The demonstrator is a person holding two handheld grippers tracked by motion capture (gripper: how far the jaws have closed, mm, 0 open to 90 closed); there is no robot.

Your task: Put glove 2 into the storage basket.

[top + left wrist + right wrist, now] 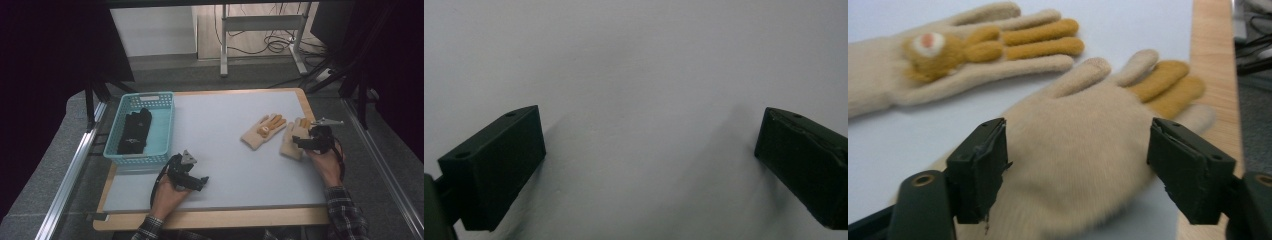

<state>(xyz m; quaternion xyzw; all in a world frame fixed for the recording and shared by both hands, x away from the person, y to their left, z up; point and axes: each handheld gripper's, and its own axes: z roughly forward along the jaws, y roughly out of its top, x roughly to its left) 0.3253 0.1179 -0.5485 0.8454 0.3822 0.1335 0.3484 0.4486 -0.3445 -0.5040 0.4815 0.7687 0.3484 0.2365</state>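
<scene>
Two cream knit gloves with orange fingers lie flat at the table's right. The left glove [262,131] [948,55] carries a small orange animal figure. The right glove [292,137] [1083,150] lies close to the table's right edge. My right gripper [299,142] [1078,165] stands open low over this glove's palm, with one jaw on each side of it, and the pads are not pressing on it. Near the front left of the table, my left gripper [201,182] [649,165] is open with only bare grey table surface between its jaws.
A turquoise plastic basket [147,96] stands at the table's left edge and holds a dark folded fabric item [134,131]. The grey mat [225,165] stretches between the two hands. A wooden table border [1210,60] runs just right of the right glove.
</scene>
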